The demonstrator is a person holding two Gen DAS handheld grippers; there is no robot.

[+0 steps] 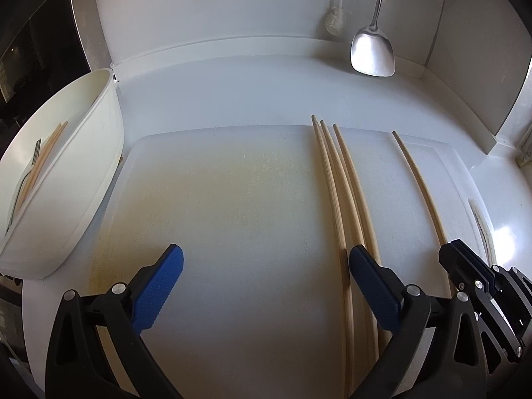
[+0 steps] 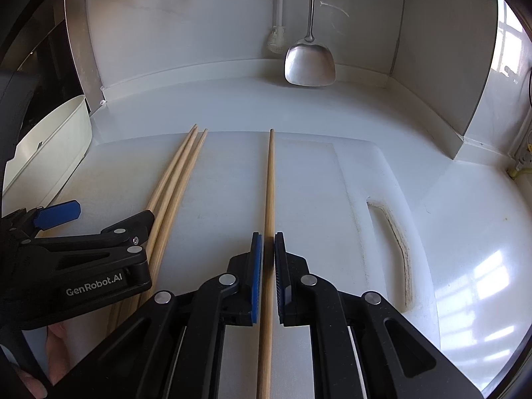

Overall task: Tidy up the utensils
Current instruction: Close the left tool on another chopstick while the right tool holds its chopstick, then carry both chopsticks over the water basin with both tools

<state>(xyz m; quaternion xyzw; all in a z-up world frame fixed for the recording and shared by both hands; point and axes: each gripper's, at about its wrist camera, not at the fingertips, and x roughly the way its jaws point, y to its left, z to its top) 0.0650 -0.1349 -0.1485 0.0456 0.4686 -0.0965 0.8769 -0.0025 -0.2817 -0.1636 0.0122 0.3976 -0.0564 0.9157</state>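
Three wooden chopsticks (image 1: 345,186) lie side by side on a white cutting board (image 1: 216,199); they also show in the right wrist view (image 2: 173,179). A single chopstick (image 2: 269,183) lies apart to their right, and shows in the left wrist view (image 1: 419,183). My right gripper (image 2: 268,242) is shut on this single chopstick, one finger on each side. My left gripper (image 1: 266,259) is open and empty over the board, its right finger (image 1: 369,276) above the three chopsticks. A white tub (image 1: 83,166) at the left holds chopsticks and a fork.
A metal spatula (image 2: 309,63) and a white brush (image 2: 277,40) hang on the back wall. The cutting board's handle slot (image 2: 395,242) is at the right. The tub's rim (image 2: 50,126) shows at the left of the right wrist view. A wall corner (image 2: 465,116) stands at the right.
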